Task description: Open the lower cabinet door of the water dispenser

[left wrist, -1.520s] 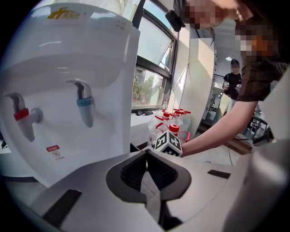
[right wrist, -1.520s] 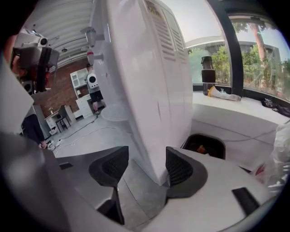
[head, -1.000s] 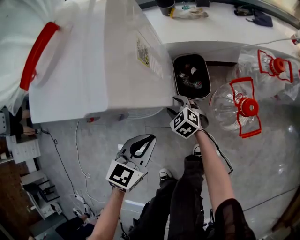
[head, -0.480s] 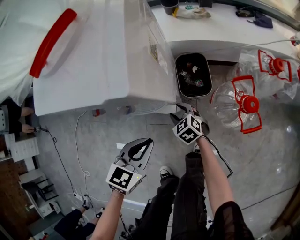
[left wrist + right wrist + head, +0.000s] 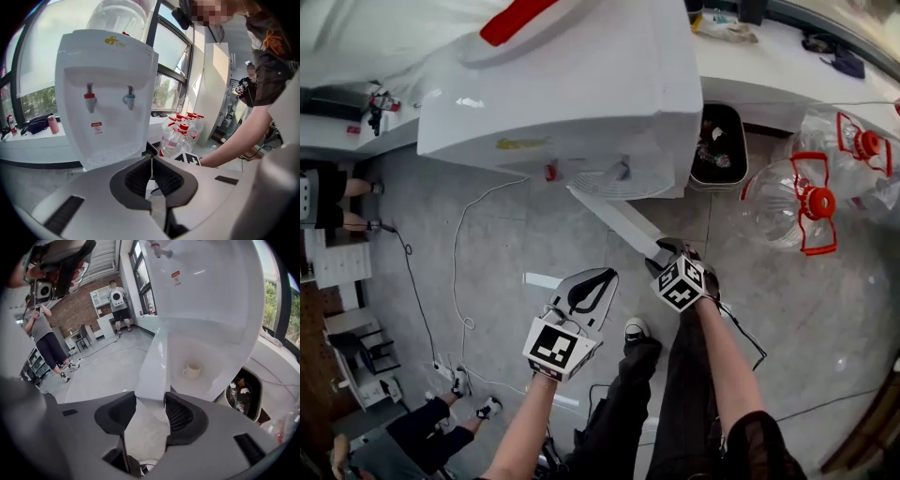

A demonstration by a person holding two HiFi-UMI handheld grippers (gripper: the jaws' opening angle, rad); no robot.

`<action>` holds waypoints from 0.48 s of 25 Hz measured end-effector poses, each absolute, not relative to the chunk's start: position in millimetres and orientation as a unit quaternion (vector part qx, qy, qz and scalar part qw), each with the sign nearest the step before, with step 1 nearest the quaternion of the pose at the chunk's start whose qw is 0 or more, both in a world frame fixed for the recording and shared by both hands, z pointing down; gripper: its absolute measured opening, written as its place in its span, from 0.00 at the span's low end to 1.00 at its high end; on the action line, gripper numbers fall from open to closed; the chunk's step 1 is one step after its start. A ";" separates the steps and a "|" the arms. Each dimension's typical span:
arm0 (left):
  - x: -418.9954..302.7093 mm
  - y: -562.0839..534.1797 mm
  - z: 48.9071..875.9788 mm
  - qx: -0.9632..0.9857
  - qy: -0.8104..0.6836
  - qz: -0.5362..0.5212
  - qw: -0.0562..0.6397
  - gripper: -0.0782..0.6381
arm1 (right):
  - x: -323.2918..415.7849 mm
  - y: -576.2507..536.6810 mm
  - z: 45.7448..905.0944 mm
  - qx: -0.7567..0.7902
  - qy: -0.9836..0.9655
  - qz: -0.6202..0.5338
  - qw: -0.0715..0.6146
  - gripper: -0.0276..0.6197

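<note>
The white water dispenser [image 5: 581, 103] stands ahead, seen from above, with red and blue taps [image 5: 108, 96] in the left gripper view. Its lower cabinet door [image 5: 619, 220] is swung out towards me. My right gripper [image 5: 667, 251] holds the door's free edge [image 5: 154, 366]. Its jaws have just been closing, and the panel fills the gap between the pads. A white cup [image 5: 191, 370] sits inside the open cabinet. My left gripper [image 5: 595, 281] hangs in the air to the left of the door, pads together and empty [image 5: 151, 176].
Clear water bottles with red handles [image 5: 797, 202] lie on the floor to the right. A dark bin of rubbish [image 5: 720, 145] stands between them and the dispenser, under a white counter [image 5: 787, 66]. A cable [image 5: 464, 281] trails on the floor at left. My legs [image 5: 666, 403] are below.
The cabinet door has swung from flush with the dispenser to open, and the right gripper has come back towards me with its edge. The left gripper has shifted a little.
</note>
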State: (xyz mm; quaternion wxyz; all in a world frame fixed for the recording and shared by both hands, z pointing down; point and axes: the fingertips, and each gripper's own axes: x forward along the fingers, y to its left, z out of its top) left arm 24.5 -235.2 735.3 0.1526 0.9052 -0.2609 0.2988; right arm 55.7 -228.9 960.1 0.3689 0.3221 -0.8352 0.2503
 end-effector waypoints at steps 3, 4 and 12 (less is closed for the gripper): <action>-7.9 -222.3 733.8 0.901 -0.276 0.297 0.153 0.14 | 30.3 -213.7 959.9 0.317 -0.834 0.260 0.370 0.37; -21.2 -217.4 733.4 0.898 -0.283 0.298 0.155 0.14 | 20.0 -207.9 959.3 0.314 -0.834 0.265 0.367 0.37; -135.0 -172.0 730.3 0.877 -0.327 0.309 0.168 0.14 | -94.8 -176.2 947.5 0.268 -0.855 0.263 0.356 0.36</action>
